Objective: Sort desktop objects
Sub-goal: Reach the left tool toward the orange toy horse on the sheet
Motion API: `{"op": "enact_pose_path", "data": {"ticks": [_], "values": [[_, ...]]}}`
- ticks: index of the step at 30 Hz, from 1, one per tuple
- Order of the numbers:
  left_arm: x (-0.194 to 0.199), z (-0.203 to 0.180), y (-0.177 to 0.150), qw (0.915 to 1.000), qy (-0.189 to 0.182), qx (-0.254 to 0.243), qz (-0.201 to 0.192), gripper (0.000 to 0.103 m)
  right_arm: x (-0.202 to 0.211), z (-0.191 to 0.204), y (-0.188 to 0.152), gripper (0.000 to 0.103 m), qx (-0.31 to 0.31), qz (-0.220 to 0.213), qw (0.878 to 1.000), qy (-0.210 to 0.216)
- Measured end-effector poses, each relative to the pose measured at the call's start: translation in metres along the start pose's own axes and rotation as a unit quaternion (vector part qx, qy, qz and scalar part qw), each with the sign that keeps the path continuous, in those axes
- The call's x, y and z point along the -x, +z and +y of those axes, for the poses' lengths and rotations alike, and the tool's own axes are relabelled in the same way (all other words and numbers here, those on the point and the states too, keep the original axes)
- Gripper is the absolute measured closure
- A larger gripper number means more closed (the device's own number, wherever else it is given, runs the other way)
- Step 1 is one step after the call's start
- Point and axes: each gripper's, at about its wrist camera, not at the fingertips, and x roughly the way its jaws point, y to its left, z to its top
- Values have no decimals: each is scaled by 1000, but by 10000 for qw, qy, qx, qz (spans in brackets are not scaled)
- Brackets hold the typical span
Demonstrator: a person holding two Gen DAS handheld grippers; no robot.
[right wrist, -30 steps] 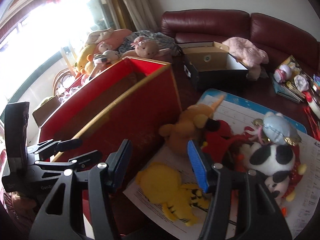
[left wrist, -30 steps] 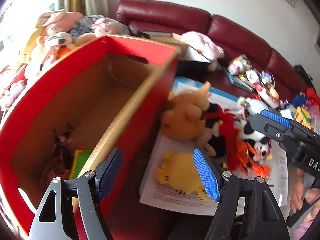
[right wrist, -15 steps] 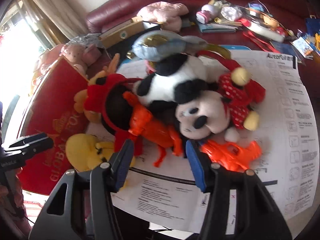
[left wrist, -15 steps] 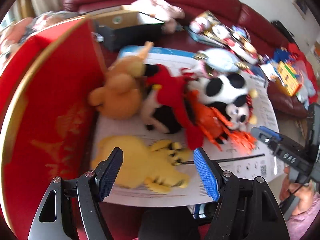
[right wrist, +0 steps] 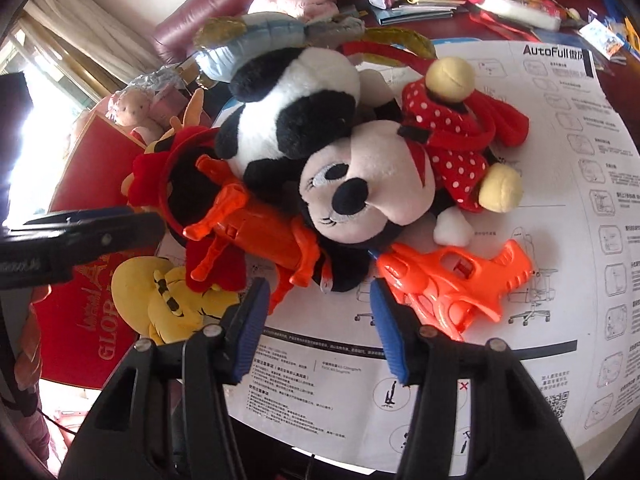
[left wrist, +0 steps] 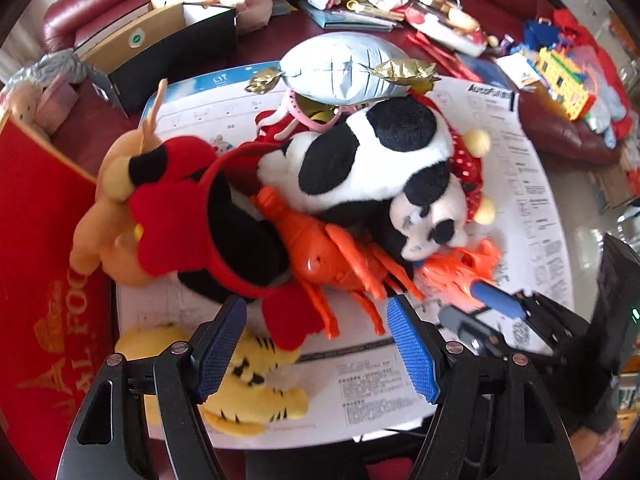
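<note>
A heap of toys lies on a printed paper sheet (right wrist: 540, 128): a panda plush (left wrist: 360, 160), a mouse plush in a red dotted dress (right wrist: 360, 188), an orange plastic lobster (left wrist: 320, 256), an orange toy gun (right wrist: 452, 280) and a yellow striped plush (left wrist: 248, 380). My left gripper (left wrist: 316, 344) points down, open, over the lobster's legs and a red plush edge. My right gripper (right wrist: 318, 322) hovers over bare paper between the lobster (right wrist: 256, 228) and the gun. Its jaws are closing with nothing pressed between them.
A red cardboard box (left wrist: 40, 280) stands left of the heap, against an orange-brown plush (left wrist: 100, 220). A silver-blue balloon (left wrist: 340, 68) tops the pile. Behind are an open black box (left wrist: 168, 48), a dark red sofa and scattered small items (left wrist: 440, 12).
Both views swung from the red box over to the toy heap and came down close to it. The right jaws narrowed. The left jaws kept their width.
</note>
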Motion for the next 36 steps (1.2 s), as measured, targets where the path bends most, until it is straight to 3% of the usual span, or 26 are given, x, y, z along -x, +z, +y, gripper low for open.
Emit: {"op": "enact_pose_path", "data": {"ticks": [8, 9, 11, 13, 18, 31, 36], "values": [[-37, -8, 12, 9993, 194, 76, 303, 30, -7, -13, 3, 57, -119, 63, 9998, 134], [-39, -9, 11, 9993, 198, 49, 303, 34, -8, -13, 3, 59, -111, 77, 9998, 149], [-42, -9, 7, 9994, 159, -1, 305, 54, -10, -13, 4, 62, -88, 106, 9997, 181], [-47, -7, 2, 9994, 83, -29, 329, 62, -13, -12, 5, 69, -44, 135, 9997, 201], [-55, 8, -10, 9990, 0, -39, 435, 63, -20, -7, 6, 74, 68, 228, 9993, 278], [-60, 23, -17, 9987, -163, -64, 472, 63, -63, 13, 2, 74, 148, 724, 9960, 500], [-63, 26, -18, 9987, -180, -70, 480, 63, -79, 19, 5, 82, 168, 777, 9959, 439]]}}
